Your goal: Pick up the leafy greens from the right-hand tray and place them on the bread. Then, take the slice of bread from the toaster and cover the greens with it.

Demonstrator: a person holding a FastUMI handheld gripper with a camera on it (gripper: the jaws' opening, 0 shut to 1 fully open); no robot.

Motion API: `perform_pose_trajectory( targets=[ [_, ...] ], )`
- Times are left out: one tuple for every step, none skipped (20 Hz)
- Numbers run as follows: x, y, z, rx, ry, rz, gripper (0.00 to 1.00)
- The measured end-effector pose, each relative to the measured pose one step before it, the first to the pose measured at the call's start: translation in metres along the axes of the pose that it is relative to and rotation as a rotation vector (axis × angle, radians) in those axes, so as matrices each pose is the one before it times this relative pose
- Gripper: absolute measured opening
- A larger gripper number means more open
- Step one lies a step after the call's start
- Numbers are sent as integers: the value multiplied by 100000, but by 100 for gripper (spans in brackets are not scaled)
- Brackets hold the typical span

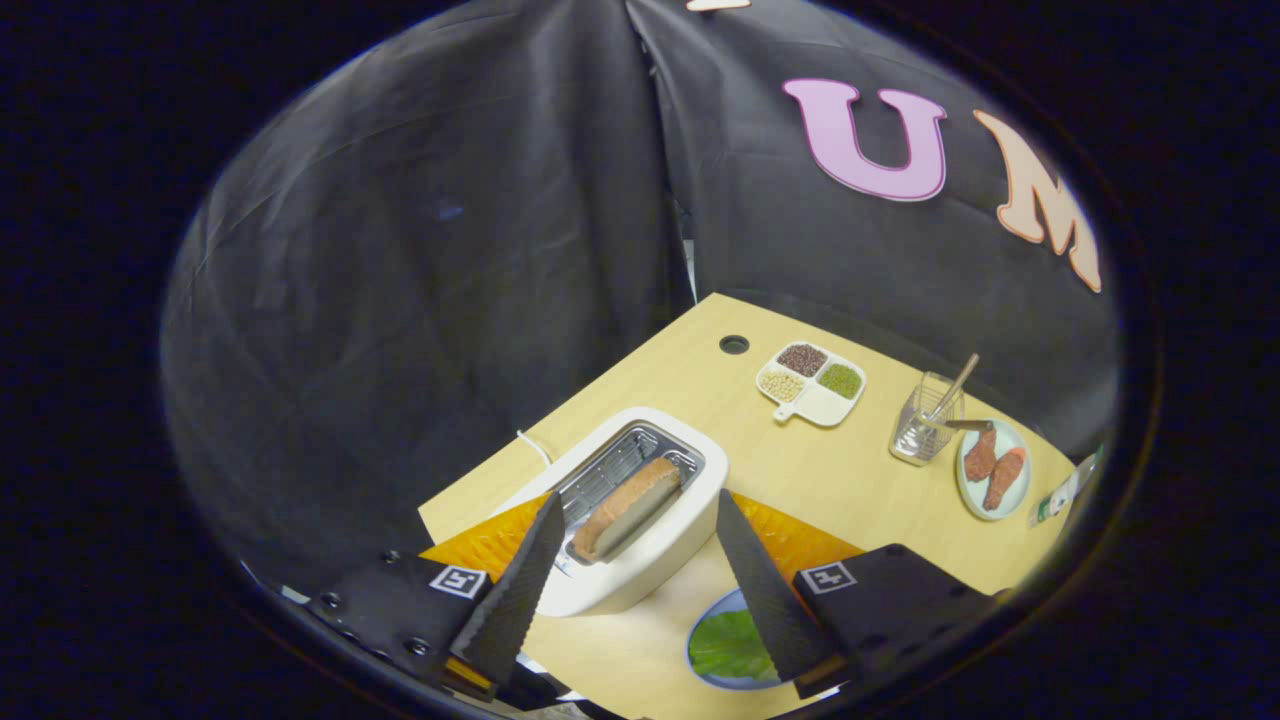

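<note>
A white toaster [650, 545] stands on the wooden table [850, 480], just ahead of my fingers. A slice of bread [628, 508] sticks up out of its slot. My gripper [636, 520] hovers above the toaster, open, its fingertips either side of the bread slice and apart from it. Leafy greens [730, 645] lie on a pale blue plate [700, 620] close beneath the right finger [770, 600], which hides part of them. I cannot see bread under the greens.
An orange mat [800, 540] lies under the toaster. Beyond it are a white divided dish of beans [812, 385], a wire cup with utensils [925, 420], a plate with two sausages [992, 468] and a bottle [1065, 490]. A cable hole [734, 344] is near the far edge.
</note>
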State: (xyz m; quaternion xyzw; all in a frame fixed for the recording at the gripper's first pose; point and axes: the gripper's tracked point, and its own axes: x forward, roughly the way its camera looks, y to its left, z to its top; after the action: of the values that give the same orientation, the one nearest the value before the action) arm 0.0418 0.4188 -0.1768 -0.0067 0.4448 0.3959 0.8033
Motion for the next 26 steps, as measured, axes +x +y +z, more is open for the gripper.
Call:
perform_pose_trajectory(
  targets=[
    [515, 77, 57, 1415, 857, 97, 97],
    [502, 55, 89, 1556, 608, 52, 97],
    [599, 72, 30, 1500, 821, 89, 98],
    [456, 119, -57, 1441, 698, 21, 98],
    [543, -82, -136, 1015, 933, -392, 98],
    [418, -287, -113, 604, 992, -1215, 97],
    [341, -137, -59, 413, 758, -1047, 96],
    [386, -68, -183, 468, 1056, -546, 95],
    [344, 133, -150, 780, 677, 72, 95],
    [143, 91, -6, 476, 328, -289, 88],
    [324, -82, 38, 435, 191, -685, 82],
    [257, -40, -99, 522, 500, -598, 75],
    [196, 61, -206, 341, 1275, -241, 69],
    [259, 6, -230, -223, 1061, -669, 63],
    [221, 135, -7, 402, -349, 794, 56],
    [309, -133, -211, 271, 24, -774, 50],
    [-138, 5, 176, 700, -304, 366, 43],
    [-200, 51, -38, 782, -320, -290, 37],
    [-18, -213, 150, 168, -204, -841, 31],
    [-143, -188, -35, 217, -303, -558, 24],
    [-132, 38, -188, -671, 716, 302, 18],
    [-359, -50, 388, 1701, -2202, -686, 14],
    [-94, 312, -331, -297, 903, 1493, 11],
    [-266, -27, 125, -1256, -874, 163, 8],
    [-548, -45, 245, -1140, -1127, 462, 8],
    [-466, 237, -8, -120, -809, 1035, 8]
  ],
)
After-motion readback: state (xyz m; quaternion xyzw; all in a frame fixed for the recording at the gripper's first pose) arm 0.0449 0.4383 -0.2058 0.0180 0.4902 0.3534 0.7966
